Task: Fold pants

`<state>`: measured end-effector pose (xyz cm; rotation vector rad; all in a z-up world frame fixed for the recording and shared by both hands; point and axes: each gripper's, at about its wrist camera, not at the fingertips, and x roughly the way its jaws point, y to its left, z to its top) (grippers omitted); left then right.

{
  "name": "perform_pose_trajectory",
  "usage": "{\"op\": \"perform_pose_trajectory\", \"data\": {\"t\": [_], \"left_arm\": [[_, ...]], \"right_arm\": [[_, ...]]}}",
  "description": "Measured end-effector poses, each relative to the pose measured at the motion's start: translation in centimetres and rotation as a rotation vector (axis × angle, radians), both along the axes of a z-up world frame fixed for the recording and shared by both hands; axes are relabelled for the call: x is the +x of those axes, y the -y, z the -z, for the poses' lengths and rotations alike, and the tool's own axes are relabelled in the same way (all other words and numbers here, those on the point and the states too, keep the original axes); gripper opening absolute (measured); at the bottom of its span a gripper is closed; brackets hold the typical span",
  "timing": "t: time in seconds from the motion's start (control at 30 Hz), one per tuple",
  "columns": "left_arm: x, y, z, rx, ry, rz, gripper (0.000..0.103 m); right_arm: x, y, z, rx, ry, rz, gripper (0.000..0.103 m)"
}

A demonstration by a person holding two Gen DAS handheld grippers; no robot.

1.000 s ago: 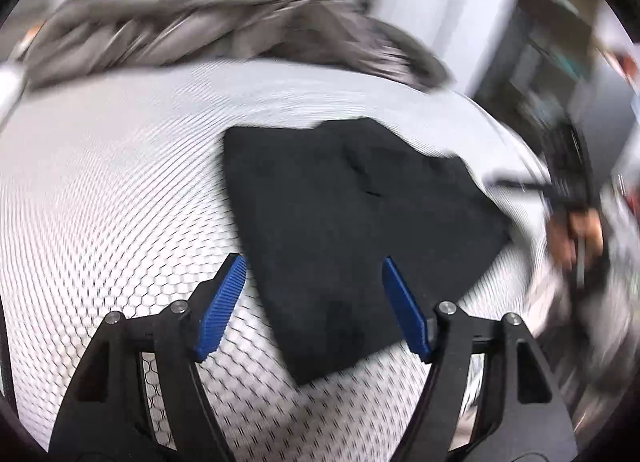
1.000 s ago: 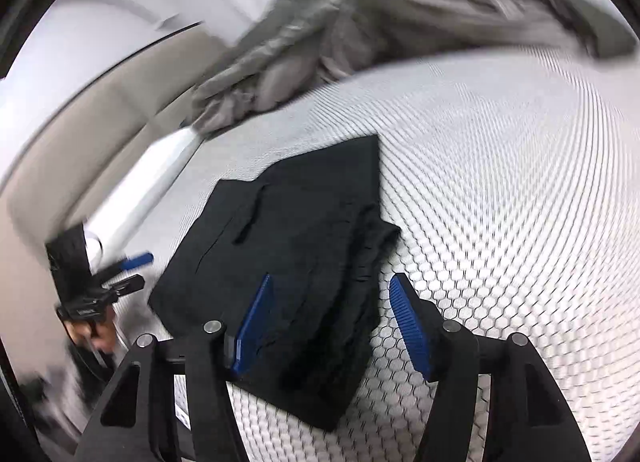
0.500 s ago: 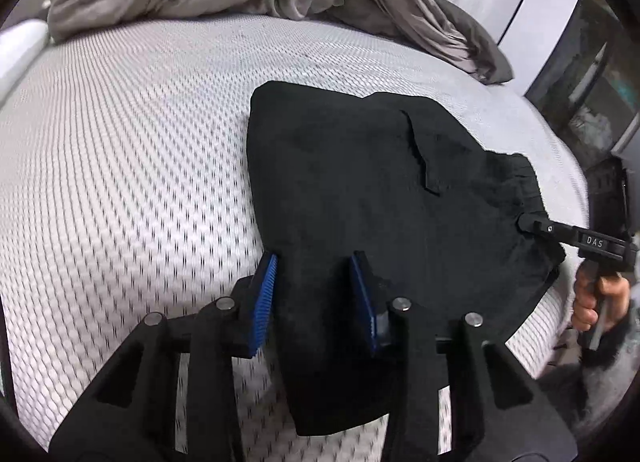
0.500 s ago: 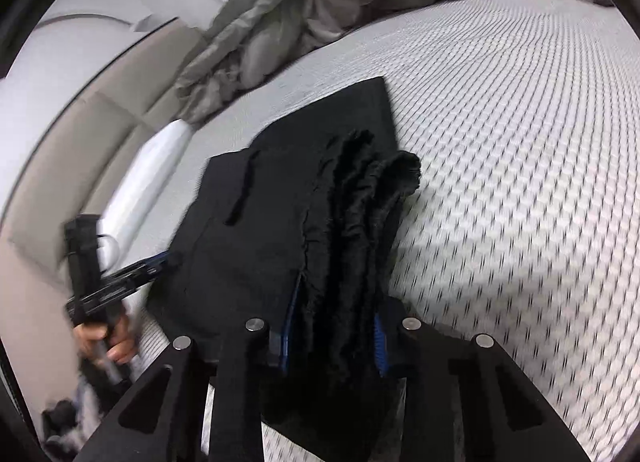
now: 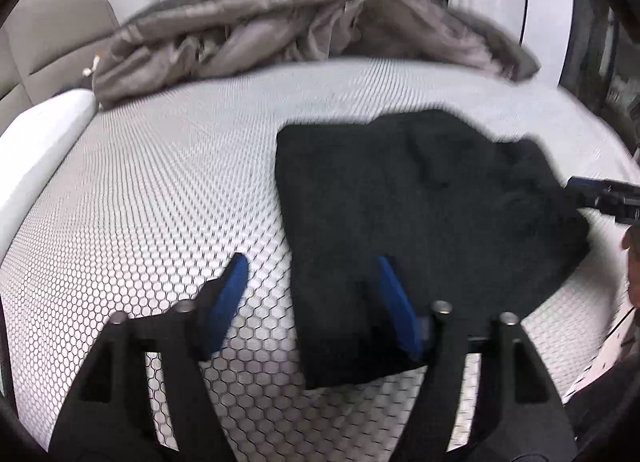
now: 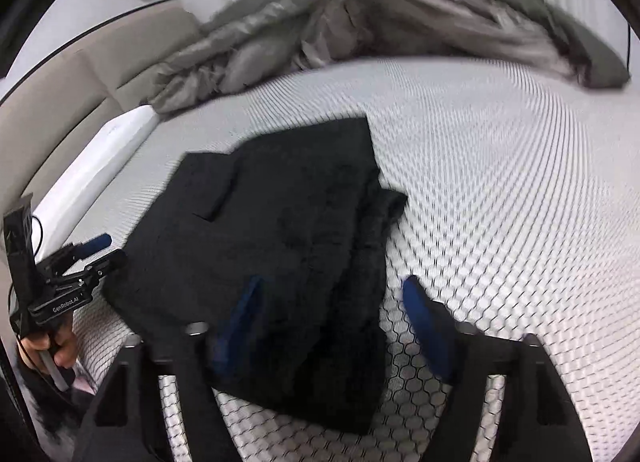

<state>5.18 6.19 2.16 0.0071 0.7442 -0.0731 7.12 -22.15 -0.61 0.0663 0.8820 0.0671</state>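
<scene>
- Mattress, white with a honeycomb mesh cover, fills both views and gives a broad, slightly springy bed for the work; a rumpled grey duvet is heaped at its far end, well apart from the garment.
- Pants, black, lie folded into a compact, roughly square stack near the mattress's near edge, between the two tools. The cloth looks soft, thick and matte, probably light and limp: it should sag if lifted by one corner, and the layers could slide apart.
- Layered edge of the stack, seen in the right wrist view, is bunched and uneven, so this side likely needs a pinch through all layers at once; the opposite side looks flat and clean.
- Left gripper has just been opening; its blue pads stand spread, straddling the stack's near corner without pressing it.
- Right gripper has likewise just been opening; its pads stand wide on either side of the bunched edge, the cloth released.
- Best hold, in my judgement: both near corners, taken deep and lifted together.
</scene>
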Motion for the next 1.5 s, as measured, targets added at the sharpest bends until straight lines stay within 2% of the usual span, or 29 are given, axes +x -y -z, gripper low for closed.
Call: {"op": "perform_pose_trajectory", "data": {"t": [0.03,0.1,0.13,0.2,0.3,0.53,0.7,1.0,1.13,1.5], "left_arm": [[-0.6,0.1,-0.6,-0.021,0.026,-0.006,0.082],[-2.0,0.2,-1.6,-0.064,0.090,-0.025,0.101],[-3.4,0.3,-2.1,-0.082,0.121,-0.035,0.102],[-4.5,0.5,-2.5,-0.102,0.155,-0.049,0.102],[-5.7,1.3,-3.1,-0.114,0.185,-0.035,0.102],[-6.1,2.7,-3.3,-0.074,0.202,0.005,0.102],[-5.1,2.7,-2.6,-0.064,0.184,0.022,0.102],[-5.2,3.0,-2.1,-0.041,0.188,0.025,0.102],[-5.2,2.9,-2.1,-0.041,0.186,0.025,0.102],[-4.8,2.3,-1.9,-0.040,0.183,0.014,0.102]], "right_arm": [[-0.7,-0.5,-1.0,-0.007,0.036,-0.020,0.088],[-1.9,-1.3,-2.4,-0.007,0.078,-0.041,0.098],[-2.5,-1.8,-3.0,0.003,0.088,-0.062,0.103],[-3.9,-2.6,-3.9,-0.004,0.108,-0.085,0.103],[-4.5,-4.2,-4.5,-0.021,0.191,-0.101,0.103],[-6.3,-4.2,-3.3,-0.116,0.280,-0.072,0.103],[-5.5,-3.9,-2.4,-0.111,0.282,-0.049,0.103],[-6.5,-4.0,-3.6,-0.060,0.362,0.001,0.103],[-6.3,-3.9,-3.5,-0.038,0.357,0.010,0.103],[-5.7,-4.4,-3.1,-0.057,0.353,0.003,0.103]]}}
